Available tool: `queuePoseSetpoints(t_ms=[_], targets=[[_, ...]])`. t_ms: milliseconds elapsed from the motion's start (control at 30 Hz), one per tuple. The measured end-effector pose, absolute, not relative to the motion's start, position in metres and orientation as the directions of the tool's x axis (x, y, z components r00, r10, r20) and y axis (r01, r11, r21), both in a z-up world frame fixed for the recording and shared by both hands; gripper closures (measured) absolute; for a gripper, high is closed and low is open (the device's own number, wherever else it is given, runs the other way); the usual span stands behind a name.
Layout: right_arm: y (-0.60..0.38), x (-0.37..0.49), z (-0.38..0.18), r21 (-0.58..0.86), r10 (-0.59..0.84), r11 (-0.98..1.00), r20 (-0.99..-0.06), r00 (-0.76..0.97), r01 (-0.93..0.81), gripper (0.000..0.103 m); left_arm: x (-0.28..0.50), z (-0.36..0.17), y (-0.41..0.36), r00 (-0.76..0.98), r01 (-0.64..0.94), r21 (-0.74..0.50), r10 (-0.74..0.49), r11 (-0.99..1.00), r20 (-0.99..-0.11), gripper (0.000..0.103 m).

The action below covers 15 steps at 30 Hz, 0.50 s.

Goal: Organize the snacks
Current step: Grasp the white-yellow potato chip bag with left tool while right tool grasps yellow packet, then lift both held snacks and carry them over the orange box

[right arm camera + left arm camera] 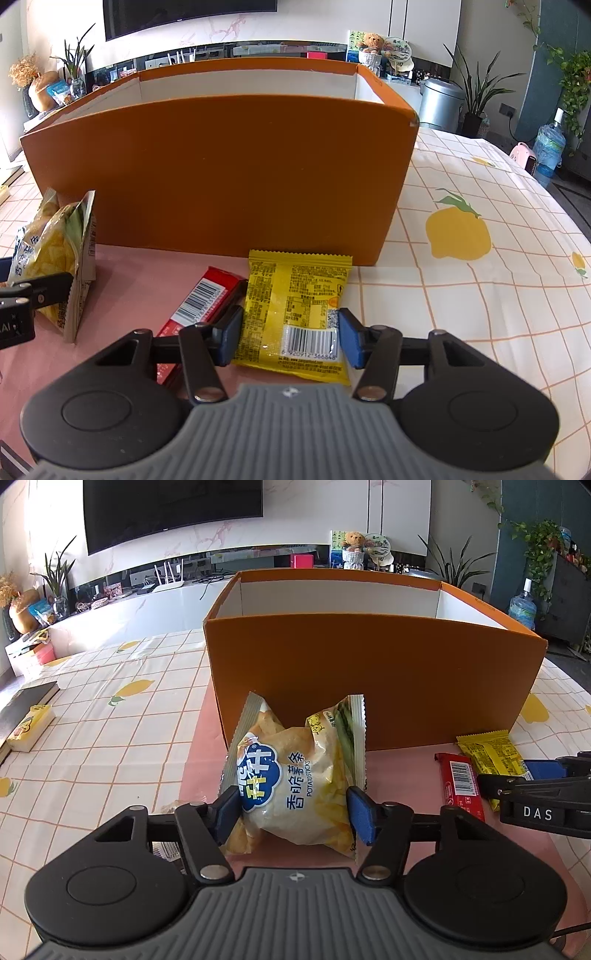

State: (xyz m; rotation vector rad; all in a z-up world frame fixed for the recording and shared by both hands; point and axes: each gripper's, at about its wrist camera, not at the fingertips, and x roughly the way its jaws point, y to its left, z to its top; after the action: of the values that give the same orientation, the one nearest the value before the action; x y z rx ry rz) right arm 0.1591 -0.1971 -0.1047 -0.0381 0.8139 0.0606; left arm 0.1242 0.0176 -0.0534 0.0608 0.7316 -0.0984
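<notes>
My left gripper (293, 814) is shut on a yellow potato-sticks bag (299, 775), held just in front of the orange box (369, 675). The bag also shows at the left of the right wrist view (55, 254). My right gripper (288, 334) has its blue pads on either side of a flat yellow snack packet (295, 306) that lies on the pink mat; the pads touch its edges, the packet is not squeezed. A red snack bar (199, 302) lies just left of the packet. The right gripper also shows in the left wrist view (535, 775).
The orange box (221, 177) is open-topped with white inner walls; its inside floor is hidden. A pink mat (129, 280) lies on the lemon-print tablecloth (480, 277). A dark book (22, 709) and a small yellow box (31, 727) sit at far left.
</notes>
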Motion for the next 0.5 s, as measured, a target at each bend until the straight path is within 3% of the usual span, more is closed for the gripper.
queuePoseSetpoints(t_ms=[200, 500], targets=[[-0.198, 0.157, -0.100, -0.005, 0.043, 0.998, -0.728, 0.684, -0.068, 0.051, 0.119, -0.049, 0.014, 0.748, 0.112, 0.035, -0.061, 0.993, -0.660, 0.040], [-0.197, 0.139, -0.088, -0.021, 0.042, 0.996, -0.719, 0.694, -0.082, 0.052, 0.103, -0.036, 0.009, 0.748, 0.130, 0.034, -0.075, 0.991, -0.660, 0.040]])
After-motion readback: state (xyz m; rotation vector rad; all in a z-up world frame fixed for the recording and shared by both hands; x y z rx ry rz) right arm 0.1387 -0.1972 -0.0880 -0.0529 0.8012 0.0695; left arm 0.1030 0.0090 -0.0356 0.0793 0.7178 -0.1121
